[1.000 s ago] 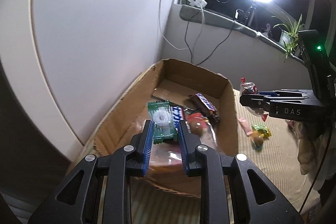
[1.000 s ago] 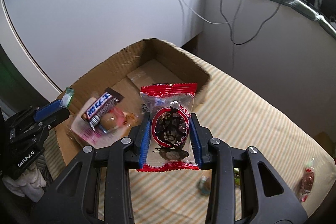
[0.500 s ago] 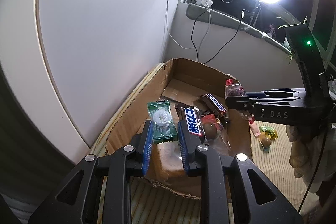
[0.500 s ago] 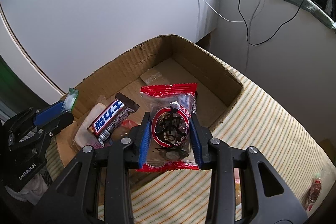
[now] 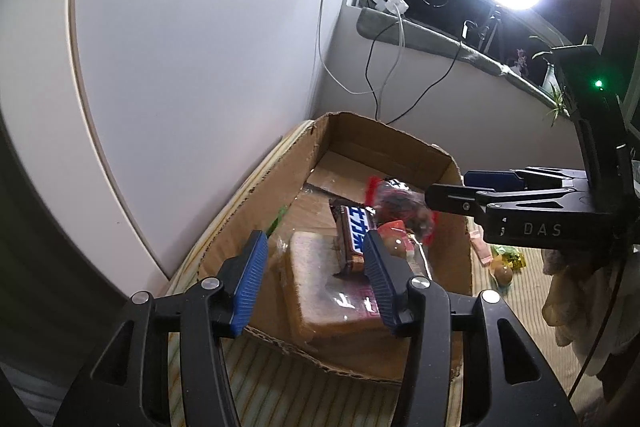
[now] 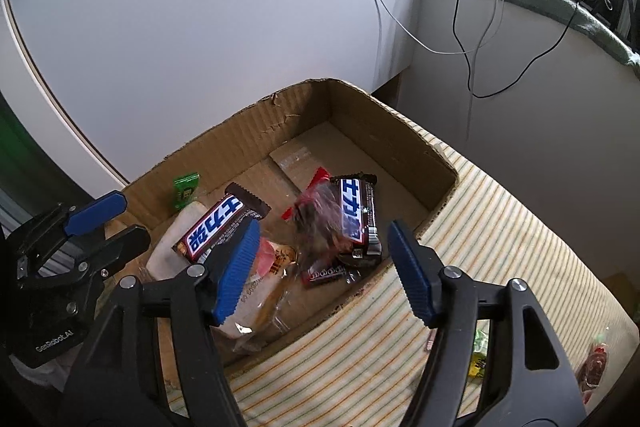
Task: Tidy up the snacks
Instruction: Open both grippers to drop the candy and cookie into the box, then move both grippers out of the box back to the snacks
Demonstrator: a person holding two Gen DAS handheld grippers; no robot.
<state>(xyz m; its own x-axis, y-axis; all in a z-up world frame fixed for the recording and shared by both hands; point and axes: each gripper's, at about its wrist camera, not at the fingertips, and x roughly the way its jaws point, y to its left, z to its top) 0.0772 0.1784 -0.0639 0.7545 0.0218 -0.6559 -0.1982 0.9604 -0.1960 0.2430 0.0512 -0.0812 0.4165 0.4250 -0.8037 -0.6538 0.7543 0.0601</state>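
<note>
Striped mat (image 6: 500, 235) under 1 cardboard box (image 6: 400, 151), 2 chocolate bars (image 6: 218, 223) inside.

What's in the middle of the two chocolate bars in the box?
In the right wrist view, a blurred red-edged clear snack packet sits between the left chocolate bar and the right chocolate bar, inside the cardboard box.

Open-topped brown cardboard box (image 6: 372, 147) with bare floor at its far end; wrapped snack bars (image 6: 218, 223) crowd the near half, and white wall (image 6: 200, 27) stands close behind the far rim
</note>
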